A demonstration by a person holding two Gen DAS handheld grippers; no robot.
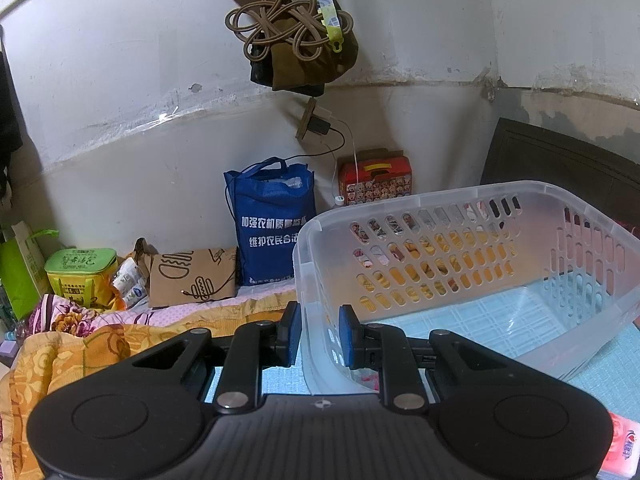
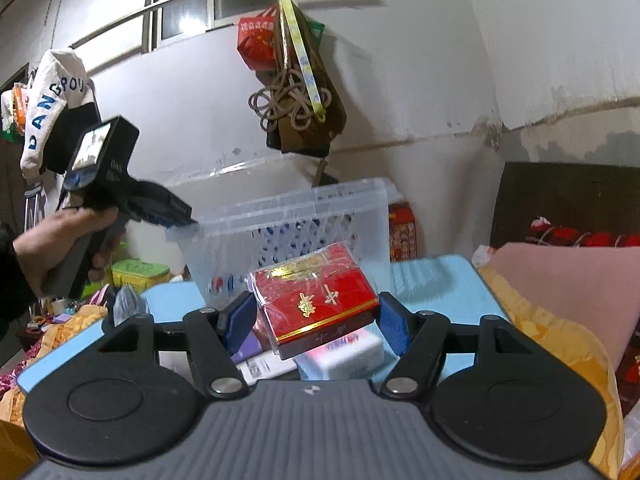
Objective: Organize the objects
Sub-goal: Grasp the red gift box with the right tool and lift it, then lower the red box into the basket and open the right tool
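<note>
red cigarette carton (image 2: pixel 318 300), wrapped in clear film, sits clenched between the right gripper (image 2: pixel 318 322) pads above a light blue mat (image 2: pixel 436 284). left gripper (image 1: pixel 319 334) clamps the near rim of the tilted translucent basket (image 1: pixel 460 276).

**Black linkages, blue pads**

We see both grippers built alike: the left gripper (image 1: pixel 319 334) and right gripper (image 2: pixel 318 322) have ribbed grey bodies behind the fingers, black linkage arms with silver pivot screws, round black discs either side, and blue pads (image 1: pixel 349 338) at the fingertips. Our left hand (image 2: pixel 60 236) shows bare skin beyond a dark sleeve.
</note>
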